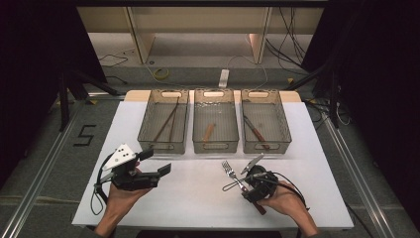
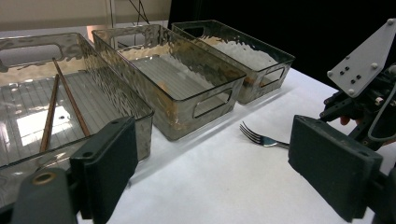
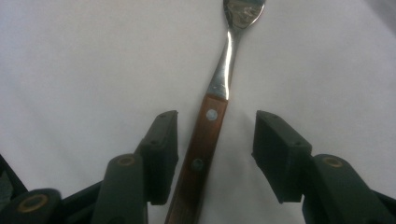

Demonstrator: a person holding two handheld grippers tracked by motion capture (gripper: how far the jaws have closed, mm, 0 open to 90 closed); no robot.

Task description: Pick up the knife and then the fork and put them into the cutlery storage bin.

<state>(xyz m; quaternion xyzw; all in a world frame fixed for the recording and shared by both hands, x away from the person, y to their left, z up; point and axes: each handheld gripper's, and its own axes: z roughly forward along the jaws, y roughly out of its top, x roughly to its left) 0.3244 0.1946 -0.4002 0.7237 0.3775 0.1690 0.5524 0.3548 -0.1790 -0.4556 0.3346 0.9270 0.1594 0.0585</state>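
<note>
A: Where's the fork (image 1: 233,174)?

B: Flat on the white table (image 1: 198,198), near side, right of centre, in front of the gap between the middle bin (image 1: 215,121) and the right bin (image 1: 265,121).

A: Axis?

B: Diagonal in the high view. Tines point up and left, toward the bins; the wooden handle runs down and right, under the right gripper (image 1: 250,186).

A: Right jaws?

B: Parted, straddling the handle (image 3: 201,154). One pad sits close against the wood, the other stands clear. Not gripping.

A: Left gripper (image 1: 151,163)?

B: Held above the table left of centre, jaws spread wide, nothing between them. In its own view the tines (image 2: 252,133) point toward the middle bin.
</note>
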